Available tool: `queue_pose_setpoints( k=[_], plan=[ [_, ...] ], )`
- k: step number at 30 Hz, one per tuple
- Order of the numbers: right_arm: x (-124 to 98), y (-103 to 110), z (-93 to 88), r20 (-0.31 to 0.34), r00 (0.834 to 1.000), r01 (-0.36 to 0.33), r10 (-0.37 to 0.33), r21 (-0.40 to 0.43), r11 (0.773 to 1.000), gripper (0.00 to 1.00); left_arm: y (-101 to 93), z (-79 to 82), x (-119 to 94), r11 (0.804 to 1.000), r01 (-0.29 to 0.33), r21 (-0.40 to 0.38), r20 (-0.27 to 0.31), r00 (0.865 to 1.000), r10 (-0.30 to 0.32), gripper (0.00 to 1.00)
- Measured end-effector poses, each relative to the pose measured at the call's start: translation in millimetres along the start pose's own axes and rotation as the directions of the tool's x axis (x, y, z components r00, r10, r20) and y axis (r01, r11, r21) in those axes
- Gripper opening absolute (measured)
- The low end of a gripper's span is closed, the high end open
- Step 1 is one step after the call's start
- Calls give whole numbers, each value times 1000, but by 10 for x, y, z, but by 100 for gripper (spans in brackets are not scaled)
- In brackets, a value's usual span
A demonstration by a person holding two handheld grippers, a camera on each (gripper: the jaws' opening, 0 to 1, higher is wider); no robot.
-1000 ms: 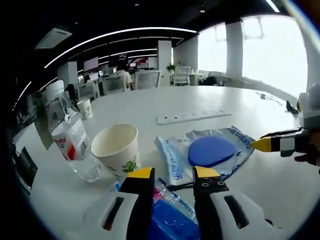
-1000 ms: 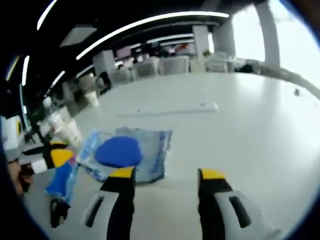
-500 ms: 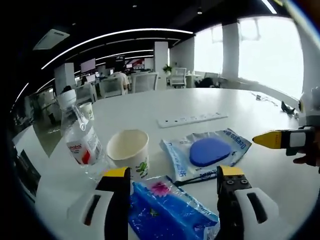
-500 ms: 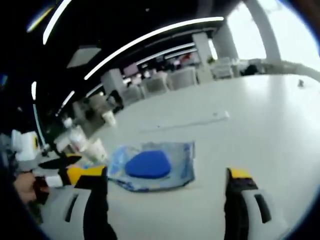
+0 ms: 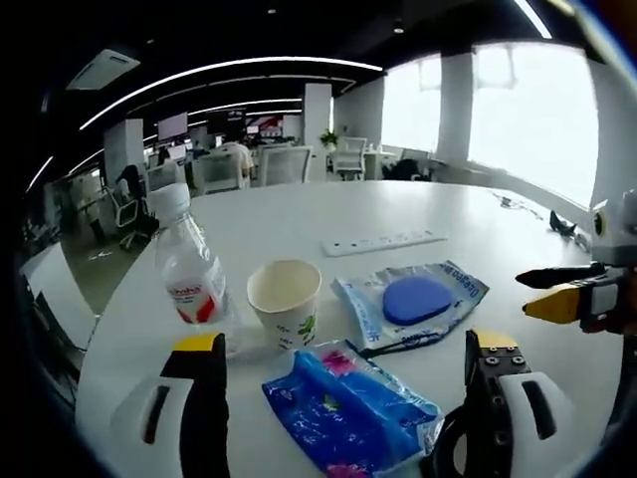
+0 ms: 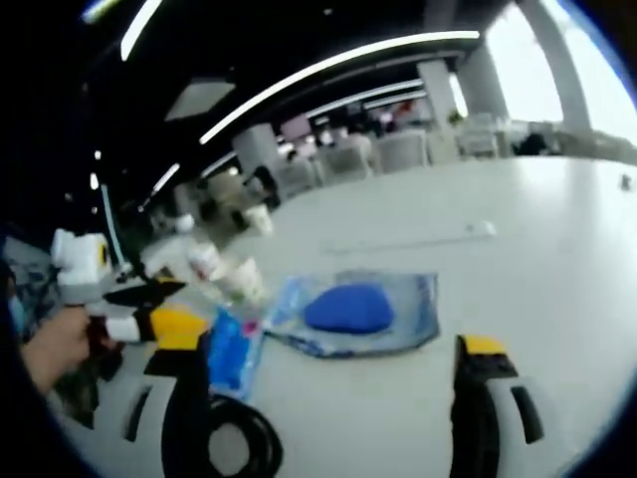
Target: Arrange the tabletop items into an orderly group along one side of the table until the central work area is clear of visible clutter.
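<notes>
Left gripper view: we look across a large white table (image 5: 299,214) in an open office. We take the paper cup (image 5: 285,300) as our landmark.

Largest first. Far behind the cup lies a long white power strip (image 5: 383,242). Just right of the cup lies a clear pouch (image 5: 413,304) holding a round blue pad. In front of the cup, nearly touching its base, lies a blue packet (image 5: 348,410) with pink print. Just left of the cup stands a clear plastic bottle (image 5: 189,269) with a white cap and red label, upright; we cannot tell how much liquid it holds. The cup itself stands upright and looks empty, so far as its rim lets us see.

The left gripper (image 5: 348,398) has its jaws wide apart, straddling the blue packet without touching it. The right gripper (image 5: 557,299) enters well to the right of the cup, beyond the pouch. In the right gripper view, the right gripper (image 6: 333,398) also has its jaws spread, holding nothing, with the pouch (image 6: 363,314) ahead and a black cable (image 6: 239,443) coiled near its left jaw.

We judge that the four items already sit close together, and the step in hand is tidying them into a line. The next move likely calls for closing on the packet or pouch, flat and slippery things needing a low pinch at an edge.
</notes>
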State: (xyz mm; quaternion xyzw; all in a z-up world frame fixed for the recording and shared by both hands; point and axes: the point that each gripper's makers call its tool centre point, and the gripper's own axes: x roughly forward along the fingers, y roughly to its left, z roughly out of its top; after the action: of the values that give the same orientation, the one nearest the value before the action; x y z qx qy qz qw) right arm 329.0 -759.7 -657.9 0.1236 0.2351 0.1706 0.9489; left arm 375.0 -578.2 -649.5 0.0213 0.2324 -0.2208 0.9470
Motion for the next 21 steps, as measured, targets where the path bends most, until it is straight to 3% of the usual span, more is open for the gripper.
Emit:
queue_pose_setpoints(
  k=[13,21],
  plan=[
    [-108,364,-43,-18,997,-71,71,14,997,100,69,56,-339,999,38,-21,19,999,-38,99],
    [-50,669,-181,-62,991,-118,118,8,993,95,179,149,-519,999,35,24,50,998,-36,99]
  ],
)
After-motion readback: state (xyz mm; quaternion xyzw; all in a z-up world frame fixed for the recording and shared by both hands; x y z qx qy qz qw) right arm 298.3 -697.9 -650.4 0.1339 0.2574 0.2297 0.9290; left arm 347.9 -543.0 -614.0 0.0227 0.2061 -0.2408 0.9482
